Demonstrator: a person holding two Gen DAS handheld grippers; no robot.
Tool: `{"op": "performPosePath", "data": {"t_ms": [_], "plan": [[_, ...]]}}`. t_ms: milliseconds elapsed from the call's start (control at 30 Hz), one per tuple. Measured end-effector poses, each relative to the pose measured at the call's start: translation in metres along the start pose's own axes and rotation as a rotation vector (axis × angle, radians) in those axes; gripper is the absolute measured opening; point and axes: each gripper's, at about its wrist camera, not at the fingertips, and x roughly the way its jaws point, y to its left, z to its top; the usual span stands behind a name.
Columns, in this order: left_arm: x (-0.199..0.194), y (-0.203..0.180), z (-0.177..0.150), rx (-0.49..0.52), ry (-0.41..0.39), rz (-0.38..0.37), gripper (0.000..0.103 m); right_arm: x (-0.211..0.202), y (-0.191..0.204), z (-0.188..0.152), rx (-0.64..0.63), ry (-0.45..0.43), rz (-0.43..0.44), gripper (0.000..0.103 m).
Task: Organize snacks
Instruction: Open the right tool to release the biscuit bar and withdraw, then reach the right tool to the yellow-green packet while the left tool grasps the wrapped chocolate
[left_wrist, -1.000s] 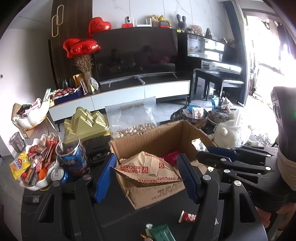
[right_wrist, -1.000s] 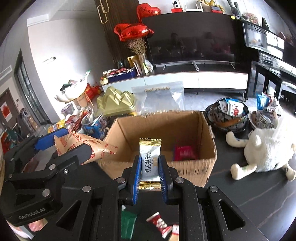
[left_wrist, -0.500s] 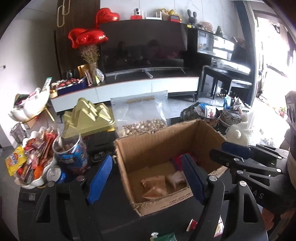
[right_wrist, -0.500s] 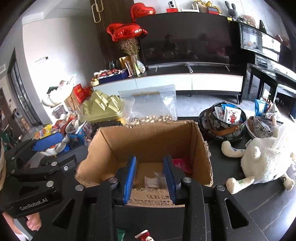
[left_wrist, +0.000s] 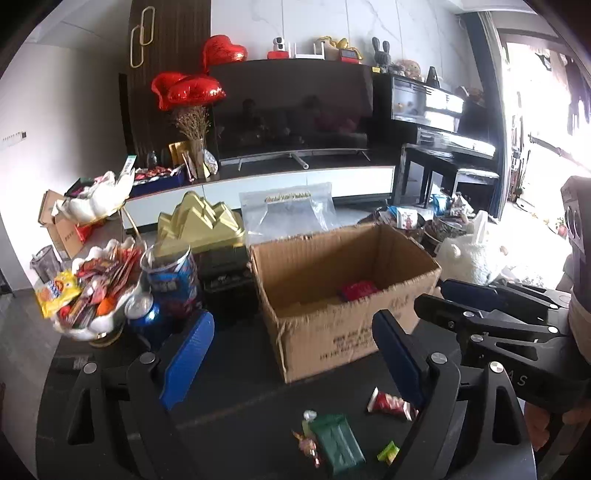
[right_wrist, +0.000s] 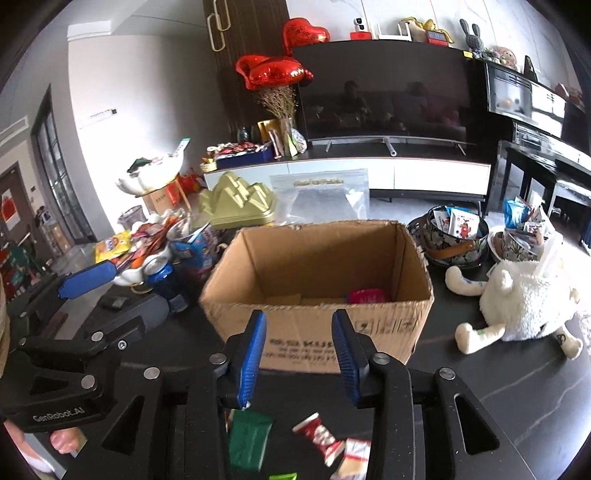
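Note:
An open cardboard box (left_wrist: 332, 332) (right_wrist: 321, 258) stands on the dark table, with a red packet (left_wrist: 358, 290) (right_wrist: 365, 295) inside. My left gripper (left_wrist: 291, 354) is open and empty, in front of the box. My right gripper (right_wrist: 299, 354) is open and empty, also just before the box front. Loose snacks lie on the table near me: a green packet (left_wrist: 336, 443) (right_wrist: 247, 439), a red-and-white packet (left_wrist: 388, 402) (right_wrist: 321, 435) and small candies (left_wrist: 308, 445). In the left wrist view the right gripper (left_wrist: 480, 306) shows at the right.
A white bowl of snacks (left_wrist: 92, 291), a blue can (left_wrist: 142, 312) and a blue snack tub (left_wrist: 171, 280) stand left of the box. A gold mountain-shaped box (left_wrist: 199, 225) and a clear zip bag (left_wrist: 288, 214) are behind. A white plush toy (right_wrist: 524, 302) and snack baskets (right_wrist: 454, 236) are right.
The left gripper dropped the biscuit bag and the right gripper dropped the white packet into the box. Both opened and have pulled back toward me and lower.

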Motion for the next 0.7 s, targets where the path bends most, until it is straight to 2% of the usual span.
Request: {"op": "performPosePath", "data": {"t_ms": [367, 700], "plan": [[-0.031, -0.003, -0.048, -0.031, 0.03, 0.009, 0.088, -0.027, 0.019, -0.051, -0.005, 0.037, 0.034, 0.038], [-0.037, 0.001, -0.095, -0.04, 0.067, 0.038, 0.087, -0.017, 0.026, -0.096, 0.031, 0.121, 0.053, 0.038]]}}
